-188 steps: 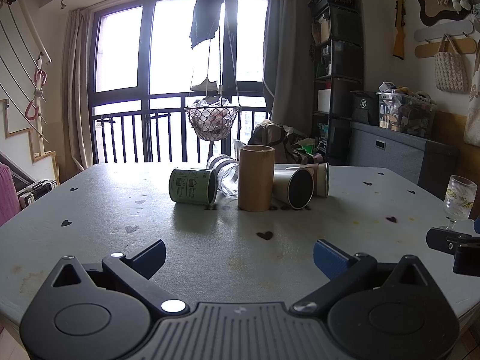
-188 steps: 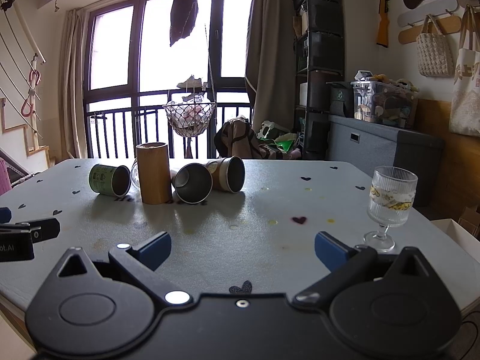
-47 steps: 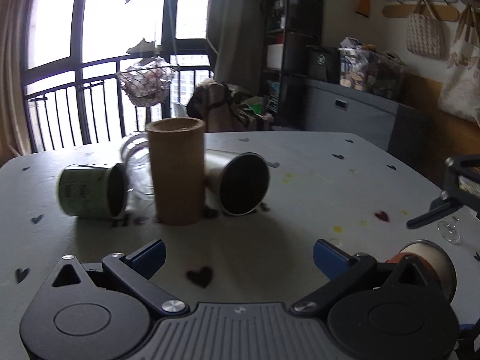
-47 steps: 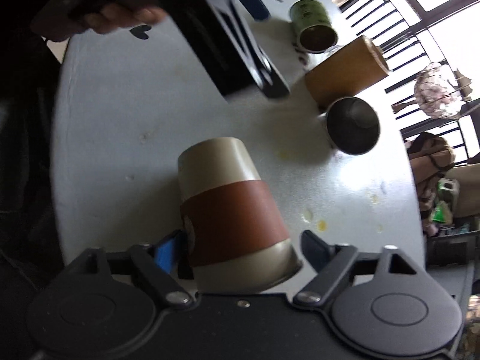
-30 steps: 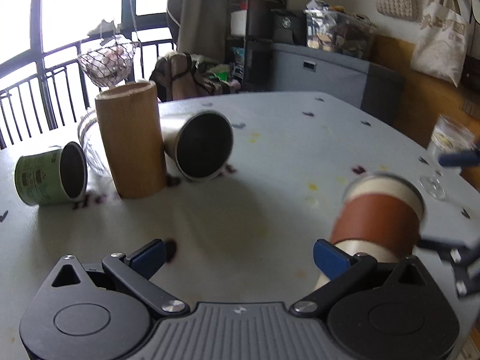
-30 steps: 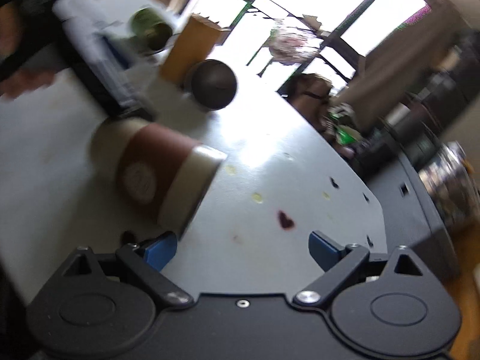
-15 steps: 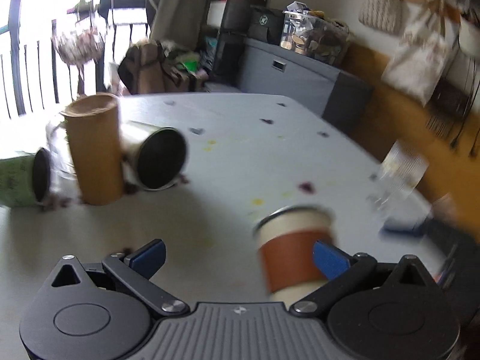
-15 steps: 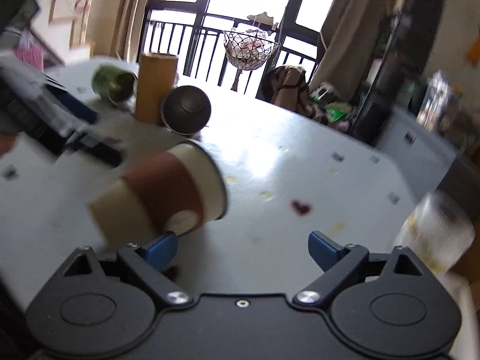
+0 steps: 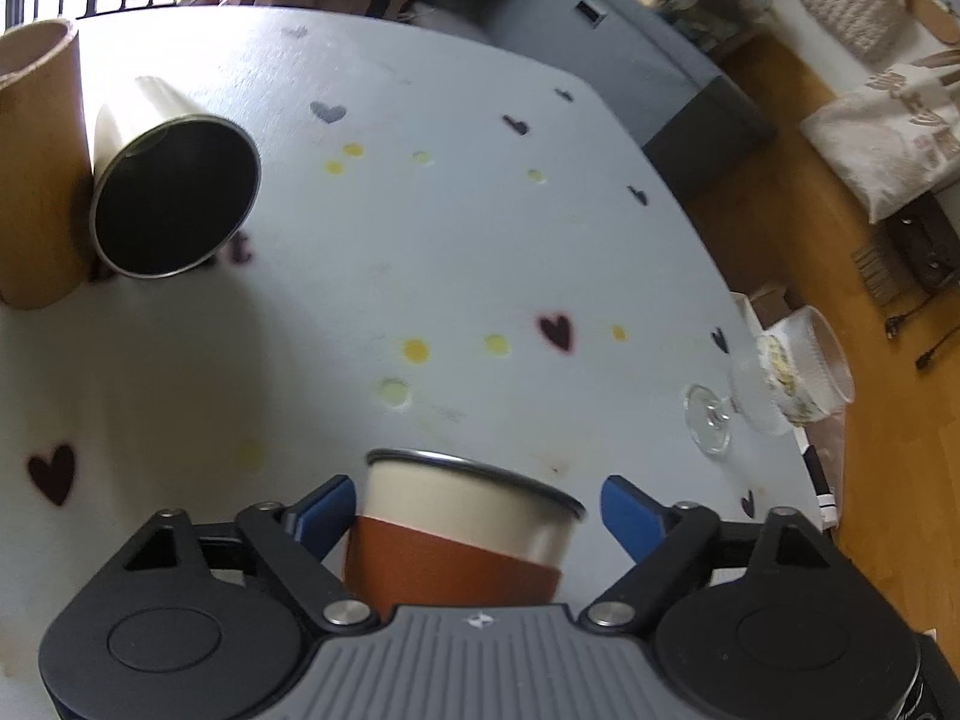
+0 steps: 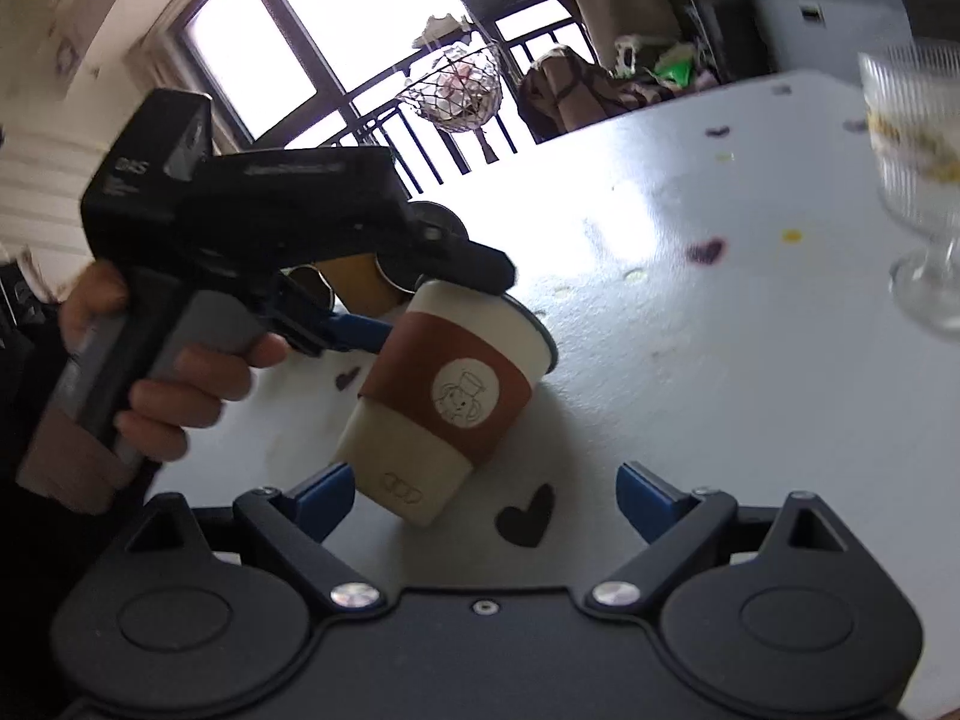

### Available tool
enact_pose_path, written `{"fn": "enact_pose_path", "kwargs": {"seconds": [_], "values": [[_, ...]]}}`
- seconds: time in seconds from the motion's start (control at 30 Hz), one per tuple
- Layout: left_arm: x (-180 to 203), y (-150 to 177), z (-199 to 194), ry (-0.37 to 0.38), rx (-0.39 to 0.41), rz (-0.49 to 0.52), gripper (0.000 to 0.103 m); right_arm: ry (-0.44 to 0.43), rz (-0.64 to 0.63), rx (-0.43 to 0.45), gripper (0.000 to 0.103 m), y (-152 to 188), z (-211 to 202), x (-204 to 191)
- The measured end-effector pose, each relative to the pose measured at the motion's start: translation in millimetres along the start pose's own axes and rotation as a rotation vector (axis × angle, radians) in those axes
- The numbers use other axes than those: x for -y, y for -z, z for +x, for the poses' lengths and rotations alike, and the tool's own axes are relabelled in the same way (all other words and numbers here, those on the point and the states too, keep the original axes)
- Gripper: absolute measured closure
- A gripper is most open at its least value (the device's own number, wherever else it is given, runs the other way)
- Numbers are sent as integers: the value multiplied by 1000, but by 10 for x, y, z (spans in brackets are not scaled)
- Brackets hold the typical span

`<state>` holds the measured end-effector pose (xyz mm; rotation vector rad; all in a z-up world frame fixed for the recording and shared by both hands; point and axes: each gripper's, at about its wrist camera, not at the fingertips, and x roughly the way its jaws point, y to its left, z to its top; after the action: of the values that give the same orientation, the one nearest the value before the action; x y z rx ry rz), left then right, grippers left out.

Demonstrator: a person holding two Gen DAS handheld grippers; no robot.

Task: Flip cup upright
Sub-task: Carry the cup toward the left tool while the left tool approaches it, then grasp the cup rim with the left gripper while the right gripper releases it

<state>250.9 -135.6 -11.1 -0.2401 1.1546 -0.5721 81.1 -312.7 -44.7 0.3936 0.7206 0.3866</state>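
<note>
Table (image 9: 456, 228): pale grey top, printed with small dark hearts and dotted with yellow spots; rounded edge on the right side, wooden floor (image 9: 798, 228) beyond it.

Cup (image 10: 447, 399): cream body, brown sleeve with a round white emblem, metal rim. Mouth up, tilted in the right wrist view, base close to the table near a dark heart; whether the base touches the surface is hard to tell from this angle. In the left wrist view the cup (image 9: 462, 534) sits between the blue fingertips of the left gripper (image 9: 480, 513).

Left gripper: jaws spread wider than the cup, a clear gap on the right side; left fingertip at or just beside the cup wall. Not gripping. From the right wrist view the left gripper (image 10: 420, 300) comes in over the cup's rim, held by a hand (image 10: 174, 378).

Right gripper (image 10: 483, 495): jaws wide apart, holding nothing; cup base just beside its left fingertip.

Elsewhere on the table: a metal cup (image 9: 171, 180) lying on its side, dark mouth facing the camera, touching an upright brown tube (image 9: 36, 168). A stemmed glass (image 9: 774, 384) stands near the right edge.

Room: bright window with black railing (image 10: 420, 114), a hanging net basket (image 10: 459, 87), a grey cabinet (image 9: 606, 42), cloth bags (image 9: 888, 126) by the wall.
</note>
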Motion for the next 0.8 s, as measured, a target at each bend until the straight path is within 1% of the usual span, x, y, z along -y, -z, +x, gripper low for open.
{"fn": "enact_pose_path", "kwargs": {"seconds": [0.1, 0.2, 0.3, 0.4, 0.43, 0.47, 0.57, 0.7, 0.73, 0.8], "values": [[-16, -7, 18, -4, -2, 12, 19, -31, 28, -21, 8, -10, 66, 39], [7, 28, -10, -2, 6, 46, 19, -51, 47, -39, 8, -21, 131, 52], [18, 47, 5, -8, 1, 78, 19, -71, 76, -40, 8, -23, 165, 76], [16, 53, 11, -11, -10, 78, 16, -98, 109, -38, 9, -46, 207, 97], [21, 57, 12, -10, -14, 85, 12, -109, 124, -36, 10, -50, 224, 108], [28, 62, 9, -10, -15, 96, 10, -118, 141, -36, 13, -57, 251, 117], [58, 79, -10, -15, -25, 127, 9, -133, 196, -29, 23, -93, 329, 176], [124, 108, 5, -50, -34, 181, 10, -150, 241, -10, 27, -122, 395, 227], [138, 115, 22, -64, -39, 191, 11, -153, 240, -9, 27, -126, 413, 218], [157, 125, 54, -95, -44, 212, 16, -155, 235, -11, 27, -138, 439, 199]]}}
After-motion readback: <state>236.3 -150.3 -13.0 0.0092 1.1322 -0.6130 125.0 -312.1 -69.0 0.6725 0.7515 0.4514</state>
